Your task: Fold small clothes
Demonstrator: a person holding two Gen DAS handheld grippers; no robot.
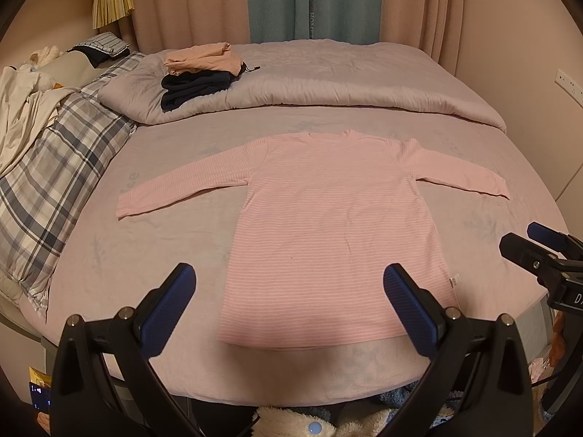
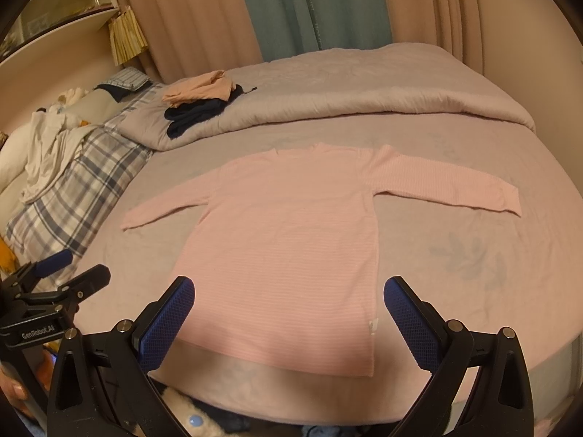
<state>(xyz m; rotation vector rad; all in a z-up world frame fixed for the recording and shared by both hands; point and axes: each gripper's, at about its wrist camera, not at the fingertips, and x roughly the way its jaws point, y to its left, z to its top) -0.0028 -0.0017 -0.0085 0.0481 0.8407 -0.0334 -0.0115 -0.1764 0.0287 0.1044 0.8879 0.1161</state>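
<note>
A pink striped long-sleeved shirt (image 1: 328,218) lies flat on the bed, neck away from me, both sleeves spread out to the sides; it also shows in the right wrist view (image 2: 288,247). My left gripper (image 1: 289,280) is open and empty, hovering above the shirt's hem. My right gripper (image 2: 289,291) is open and empty, also above the hem near the right side seam. The right gripper shows at the right edge of the left wrist view (image 1: 539,251). The left gripper shows at the left edge of the right wrist view (image 2: 69,269).
A folded grey duvet (image 1: 328,83) lies across the far bed with a stack of folded peach and dark clothes (image 1: 200,73) on it. A plaid pillow (image 1: 54,167) and white cloth (image 1: 18,116) lie left. Curtains (image 1: 291,0) hang behind. Plush items lie on the floor.
</note>
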